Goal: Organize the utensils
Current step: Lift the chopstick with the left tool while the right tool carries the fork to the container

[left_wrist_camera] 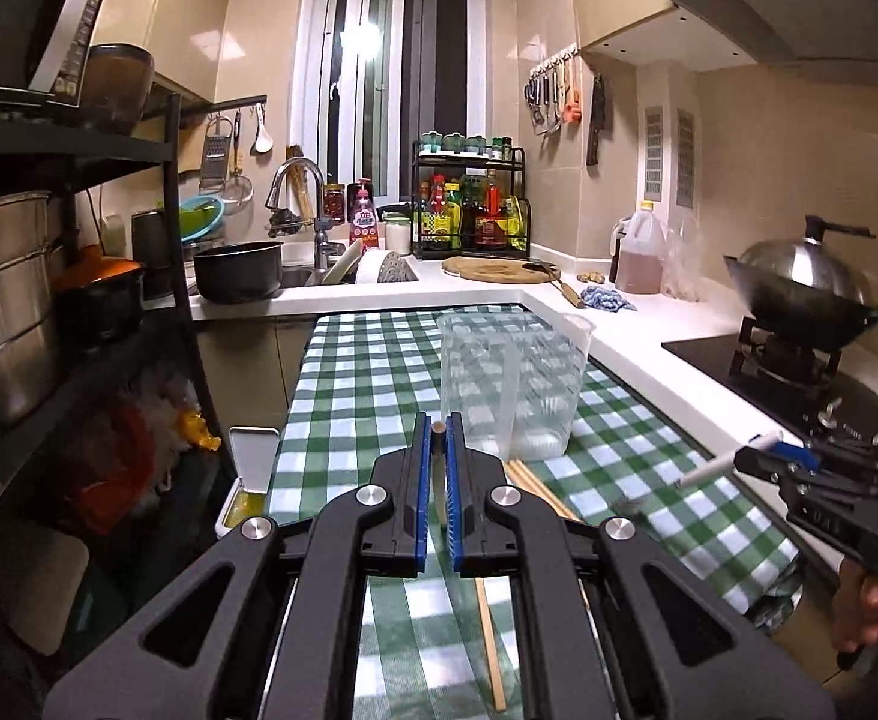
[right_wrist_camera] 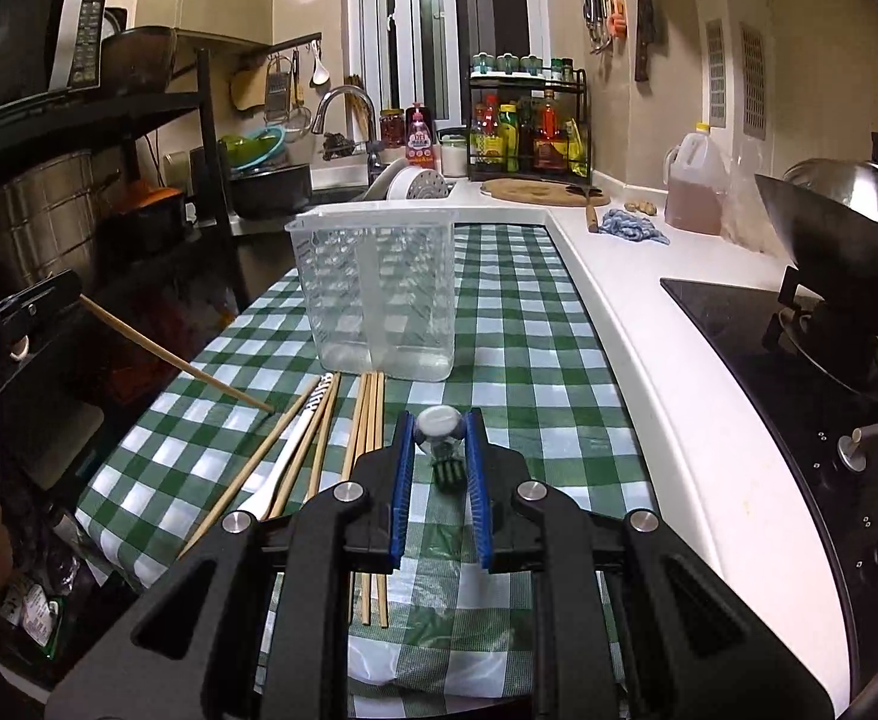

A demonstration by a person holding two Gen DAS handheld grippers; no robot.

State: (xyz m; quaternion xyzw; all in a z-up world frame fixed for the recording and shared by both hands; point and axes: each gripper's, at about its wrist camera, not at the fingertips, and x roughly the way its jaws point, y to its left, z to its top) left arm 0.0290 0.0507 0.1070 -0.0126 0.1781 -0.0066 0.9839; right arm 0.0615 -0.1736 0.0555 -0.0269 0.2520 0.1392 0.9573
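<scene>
Nothing binned: one piece in each of my grippers, the rest loose in front of the bin.

The one clear bin (right_wrist_camera: 378,276), split into two compartments, stands empty on the checked cloth (right_wrist_camera: 517,324), so no sorting is done. My left gripper (left_wrist_camera: 437,426), out to the bin's left and nearer me, is pinched fully shut on one chopstick (right_wrist_camera: 174,360), whose tip slants down toward the cloth. In front of the bin lie three single chopsticks (right_wrist_camera: 240,474) fanned around one white spoon (right_wrist_camera: 285,459), then a tight bundle (right_wrist_camera: 369,420) of three or four; I cannot separate them. My right gripper (right_wrist_camera: 440,417), in front of the bin, is narrowed onto one white-handled fork (left_wrist_camera: 718,465), if I read its dark tines right. Everything has yet to go in.
</scene>
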